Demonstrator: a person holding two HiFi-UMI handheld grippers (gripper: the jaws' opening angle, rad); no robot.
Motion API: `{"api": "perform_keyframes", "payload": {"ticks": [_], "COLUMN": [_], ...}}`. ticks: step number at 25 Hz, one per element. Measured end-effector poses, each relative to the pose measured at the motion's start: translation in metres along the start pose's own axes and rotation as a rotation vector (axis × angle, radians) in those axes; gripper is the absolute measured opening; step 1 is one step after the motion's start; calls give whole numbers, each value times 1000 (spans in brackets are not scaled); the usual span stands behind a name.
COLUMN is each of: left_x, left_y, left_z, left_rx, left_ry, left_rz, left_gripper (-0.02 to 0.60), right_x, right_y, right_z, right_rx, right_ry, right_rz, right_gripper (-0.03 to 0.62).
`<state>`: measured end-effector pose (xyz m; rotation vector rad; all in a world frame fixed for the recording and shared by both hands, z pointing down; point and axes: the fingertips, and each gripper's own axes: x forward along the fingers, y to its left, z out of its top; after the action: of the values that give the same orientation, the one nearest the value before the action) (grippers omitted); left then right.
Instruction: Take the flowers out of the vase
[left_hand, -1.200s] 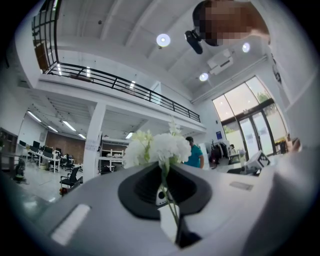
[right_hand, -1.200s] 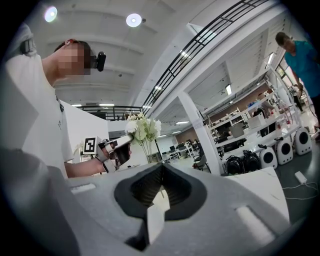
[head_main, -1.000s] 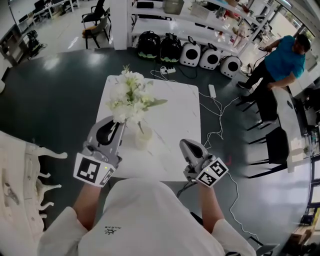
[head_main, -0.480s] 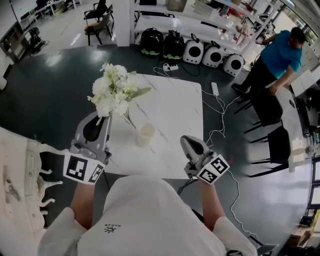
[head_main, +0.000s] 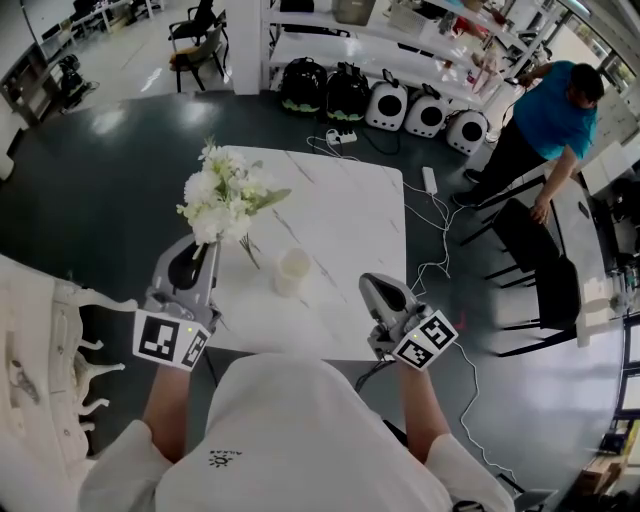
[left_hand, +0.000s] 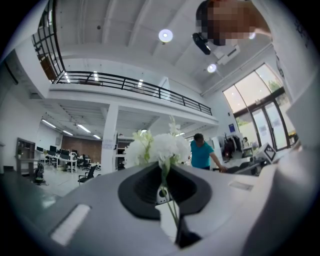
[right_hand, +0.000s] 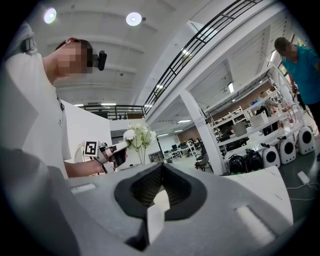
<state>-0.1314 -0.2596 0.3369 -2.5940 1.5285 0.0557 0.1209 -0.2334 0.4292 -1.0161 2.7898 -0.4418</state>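
A bunch of white flowers (head_main: 224, 192) with green stems hangs over the left side of the white marble table (head_main: 350, 230), clear of the vase. My left gripper (head_main: 207, 252) is shut on the stems just below the blooms. In the left gripper view the flowers (left_hand: 159, 149) stand above the closed jaws with the stems running down between them. The small cream vase (head_main: 293, 270) stands upright on the table, to the right of the flowers. My right gripper (head_main: 373, 288) rests at the table's near right edge, shut and holding nothing. From the right gripper view the flowers (right_hand: 139, 136) and left gripper (right_hand: 118, 153) show at left.
A person in a teal shirt (head_main: 555, 110) stands at the back right beside dark chairs (head_main: 545, 270). A cable and power strip (head_main: 424, 182) trail on the floor by the table's right side. Round cases (head_main: 385, 105) line the shelving behind. A white rack (head_main: 45, 360) stands at left.
The left gripper has pulled the flowers up out of the vase and carried them to the left. The vase stays on the table. The right gripper has not moved.
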Motion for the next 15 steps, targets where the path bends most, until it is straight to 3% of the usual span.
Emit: {"api": "perform_keyframes", "payload": {"ticks": [15], "left_x": [-15], "left_y": [-2], "left_z": [-52], "left_rx": [-35], "left_ry": [87], "left_rz": [20], "left_gripper": [6], "right_x": [-4], "right_y": [4], "right_z": [0], "right_rx": [-6], "right_ry": [2], "right_rz": [-1], "right_gripper": [2]}}
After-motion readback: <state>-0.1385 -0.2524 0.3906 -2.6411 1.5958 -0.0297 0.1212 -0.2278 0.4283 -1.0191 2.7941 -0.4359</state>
